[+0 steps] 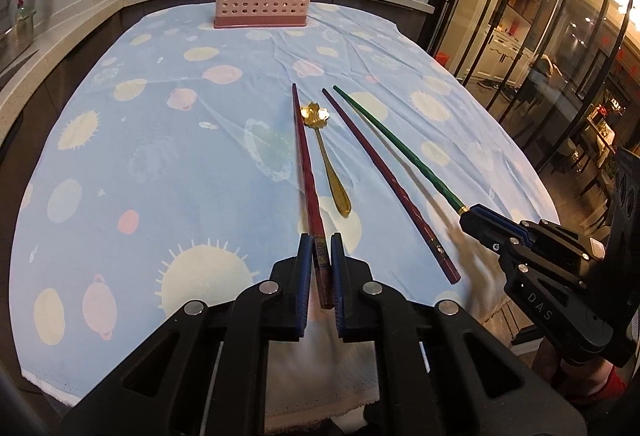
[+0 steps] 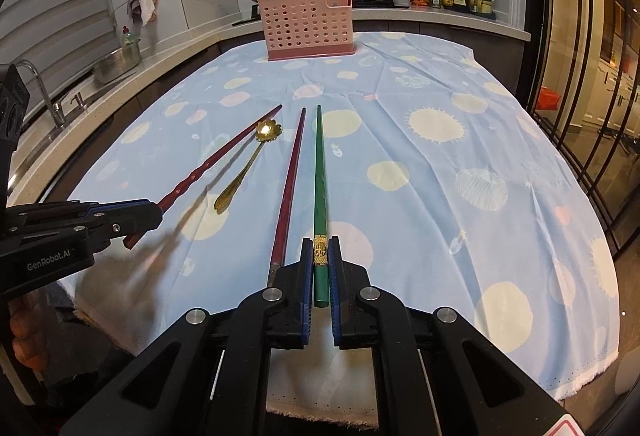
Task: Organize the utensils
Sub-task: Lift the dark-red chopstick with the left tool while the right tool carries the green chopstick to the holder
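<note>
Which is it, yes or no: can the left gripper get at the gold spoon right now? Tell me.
Probably not yet. The left gripper is shut on the red chopstick, so its jaws are occupied. The gold spoon lies right beside that chopstick on the tablecloth, uncovered, so the way itself looks free.

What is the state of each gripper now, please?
Left gripper: closed on the red chopstick.
Right gripper: closed on the green chopstick.
</note>
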### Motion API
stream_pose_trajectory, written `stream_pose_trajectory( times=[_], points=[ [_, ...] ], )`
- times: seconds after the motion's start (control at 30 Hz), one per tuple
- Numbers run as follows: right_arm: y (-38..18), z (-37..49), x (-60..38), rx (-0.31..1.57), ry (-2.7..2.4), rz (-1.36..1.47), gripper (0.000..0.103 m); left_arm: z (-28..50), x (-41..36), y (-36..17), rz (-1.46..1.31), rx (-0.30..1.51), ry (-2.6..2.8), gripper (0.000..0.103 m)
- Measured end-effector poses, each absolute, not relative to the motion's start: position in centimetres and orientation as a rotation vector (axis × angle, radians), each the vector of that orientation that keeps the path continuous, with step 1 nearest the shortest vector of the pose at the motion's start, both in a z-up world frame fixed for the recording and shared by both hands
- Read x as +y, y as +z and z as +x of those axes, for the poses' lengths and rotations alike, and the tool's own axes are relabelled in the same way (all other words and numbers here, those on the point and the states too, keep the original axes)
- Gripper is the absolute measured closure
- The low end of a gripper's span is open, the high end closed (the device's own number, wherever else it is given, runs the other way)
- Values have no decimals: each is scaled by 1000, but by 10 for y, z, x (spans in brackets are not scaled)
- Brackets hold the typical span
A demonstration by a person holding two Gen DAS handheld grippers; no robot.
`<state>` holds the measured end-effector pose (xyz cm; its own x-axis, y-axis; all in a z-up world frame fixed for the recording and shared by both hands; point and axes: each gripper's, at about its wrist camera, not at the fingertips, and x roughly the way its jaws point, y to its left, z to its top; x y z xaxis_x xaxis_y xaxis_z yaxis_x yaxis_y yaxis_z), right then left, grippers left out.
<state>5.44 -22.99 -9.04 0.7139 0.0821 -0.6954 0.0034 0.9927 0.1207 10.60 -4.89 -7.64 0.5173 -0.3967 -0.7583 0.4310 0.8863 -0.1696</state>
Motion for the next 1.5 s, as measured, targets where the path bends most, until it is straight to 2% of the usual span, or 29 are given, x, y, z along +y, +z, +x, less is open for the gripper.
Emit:
stream_pose_trajectory(
  times=[0.37, 0.43, 0.73, 0.9, 0.93, 1.03, 1.13, 1.33, 1.4, 1.43, 1.5],
  points=[
    [-47, 65, -236, 663, 44, 120, 96, 124, -37, -33, 34, 772, -457, 95],
    [-38, 68, -237, 640, 49, 127, 96, 129, -36, -26, 34, 750, -452, 99],
    [-1, 86, -248, 550, 53, 153, 96, 149, -30, 8, 19, 658, -425, 102],
    [-5, 86, -247, 557, 49, 163, 96, 151, -29, -8, 11, 715, -442, 100],
    [-10, 85, -247, 570, 51, 166, 96, 149, -29, -16, 10, 739, -451, 97],
    [-23, 82, -244, 609, 56, 172, 96, 140, -34, -47, 11, 815, -466, 71],
    [-31, 78, -241, 634, 60, 176, 96, 133, -41, -77, 40, 886, -469, 69],
    [-35, 75, -241, 644, 58, 184, 96, 126, -41, -102, 58, 938, -459, 73],
    [-36, 74, -241, 646, 59, 187, 96, 125, -40, -102, 52, 943, -473, 86],
    [-36, 74, -241, 646, 59, 185, 96, 125, -40, -103, 47, 950, -479, 96],
    [-36, 74, -240, 646, 60, 184, 96, 125, -39, -103, 43, 946, -483, 96]
  ],
)
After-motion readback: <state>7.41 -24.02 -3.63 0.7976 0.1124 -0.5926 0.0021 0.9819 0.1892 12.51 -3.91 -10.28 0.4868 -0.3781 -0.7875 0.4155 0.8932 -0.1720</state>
